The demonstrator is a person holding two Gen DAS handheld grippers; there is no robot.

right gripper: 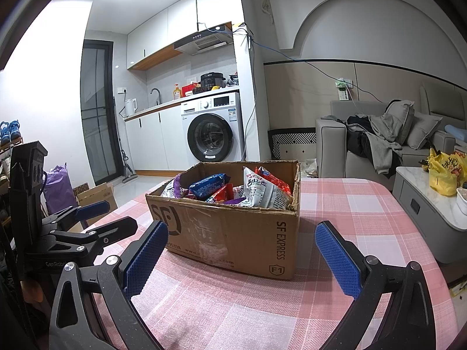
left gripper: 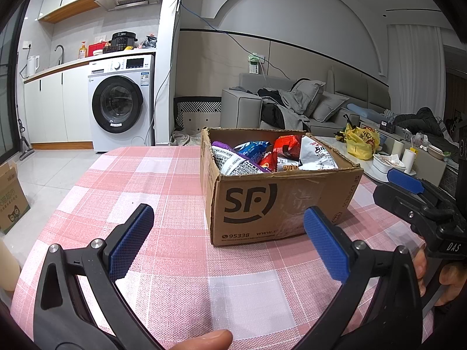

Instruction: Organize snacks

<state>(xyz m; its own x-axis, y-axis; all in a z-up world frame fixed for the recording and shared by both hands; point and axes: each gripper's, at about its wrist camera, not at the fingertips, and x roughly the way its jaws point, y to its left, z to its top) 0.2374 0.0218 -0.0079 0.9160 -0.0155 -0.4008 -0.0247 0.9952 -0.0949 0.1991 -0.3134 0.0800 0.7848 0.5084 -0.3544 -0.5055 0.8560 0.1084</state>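
Note:
An open cardboard SF Express box (left gripper: 262,204) stands on the pink checked tablecloth (left gripper: 163,192); it also shows in the right wrist view (right gripper: 233,233). It holds several snack packets (left gripper: 262,154), white, blue, red and purple (right gripper: 233,189). My left gripper (left gripper: 229,242) is open and empty, just in front of the box and low over the cloth. My right gripper (right gripper: 242,259) is open and empty, in front of the box's near corner. The right gripper shows at the right edge of the left wrist view (left gripper: 408,192), and the left gripper shows at the left of the right wrist view (right gripper: 96,218).
A white low table (right gripper: 423,201) with a yellow bag (right gripper: 443,172) stands right of the table. A grey sofa (left gripper: 306,108) with clothes is behind. A washing machine (left gripper: 119,105) and kitchen counter are at the back left. Cardboard boxes (right gripper: 96,195) sit on the floor at left.

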